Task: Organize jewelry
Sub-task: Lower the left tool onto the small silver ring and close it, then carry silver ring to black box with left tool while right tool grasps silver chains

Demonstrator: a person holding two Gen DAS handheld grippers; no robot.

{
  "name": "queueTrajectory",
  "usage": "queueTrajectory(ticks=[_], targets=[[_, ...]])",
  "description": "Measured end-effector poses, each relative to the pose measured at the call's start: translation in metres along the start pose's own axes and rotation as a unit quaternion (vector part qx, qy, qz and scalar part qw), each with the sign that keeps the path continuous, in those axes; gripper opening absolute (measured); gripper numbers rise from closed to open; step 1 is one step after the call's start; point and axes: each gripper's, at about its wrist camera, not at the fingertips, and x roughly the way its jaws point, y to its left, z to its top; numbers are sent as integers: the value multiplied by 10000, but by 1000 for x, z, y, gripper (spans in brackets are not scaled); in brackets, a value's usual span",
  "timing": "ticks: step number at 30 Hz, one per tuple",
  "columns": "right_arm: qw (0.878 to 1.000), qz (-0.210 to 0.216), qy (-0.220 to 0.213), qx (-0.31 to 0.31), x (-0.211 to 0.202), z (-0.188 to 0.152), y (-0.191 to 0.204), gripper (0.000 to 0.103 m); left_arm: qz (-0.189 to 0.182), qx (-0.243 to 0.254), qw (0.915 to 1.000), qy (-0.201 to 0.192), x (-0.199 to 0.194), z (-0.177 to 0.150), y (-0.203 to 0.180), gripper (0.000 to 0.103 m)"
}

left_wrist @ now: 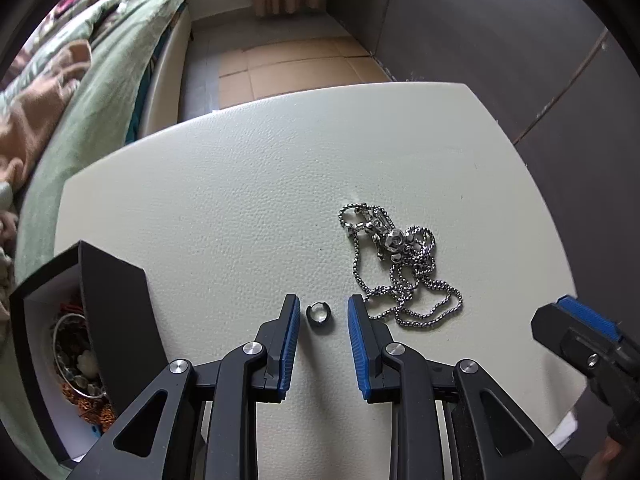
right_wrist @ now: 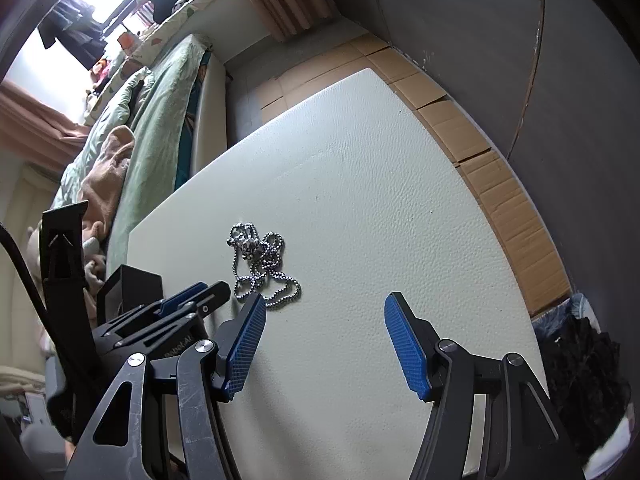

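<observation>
A small silver ring [left_wrist: 318, 316] lies on the white table [left_wrist: 240, 184], between the blue pads of my left gripper [left_wrist: 323, 299]. The jaws are narrowed around it, with a gap showing on each side of the ring. A tangled silver chain necklace [left_wrist: 400, 264] with a pendant rests just right of the left gripper's right finger. My right gripper [right_wrist: 326, 300] hovers open over bare tabletop with nothing between its fingers, and the necklace [right_wrist: 262, 268] lies off its left fingertip. An open black jewelry box [left_wrist: 112, 312] at the left holds bangles [left_wrist: 76, 360] and other pieces.
The right gripper's tip [left_wrist: 580, 320] shows at the table's right edge. A bed with green bedding [left_wrist: 100, 80] runs along the left. Flattened cardboard [left_wrist: 296, 64] covers the floor beyond the table's far edge. A dark wall [left_wrist: 520, 40] stands to the right.
</observation>
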Motion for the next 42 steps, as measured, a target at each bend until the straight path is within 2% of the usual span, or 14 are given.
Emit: queueTrajectory(ticks=[1, 2, 3, 11, 19, 25, 33, 37, 42], targets=[[10000, -2, 0, -2, 0, 0, 0, 62, 75, 39, 10000, -20, 0, -1, -2, 23], [10000, -4, -2, -7, 1, 0, 1, 62, 133, 49, 9999, -35, 0, -2, -2, 16], [10000, -11, -1, -11, 1, 0, 1, 62, 178, 49, 9998, -61, 0, -2, -1, 13], [10000, 0, 43, -57, 8, 0, 7, 62, -370, -355, 9986, -89, -6, 0, 17, 13], [9998, 160, -11, -66, 17, 10, 20, 62, -636, -633, 9952, -386, -35, 2, 44, 13], [9998, 3, 18, -191, 37, 17, 34, 62, -733, -688, 9929, -643, -57, -1, 63, 13], [9955, -473, 16, -818, 59, 18, 67, 62, -824, -792, 9901, -818, -71, -1, 85, 13], [9874, -969, 55, -1248, 70, 14, 84, 63, -883, -850, 9886, -880, -77, 0, 95, 13], [9751, -1349, 5, -1763, 77, 6, 99, 63, -936, -872, 9876, -912, -81, -2, 99, 13]])
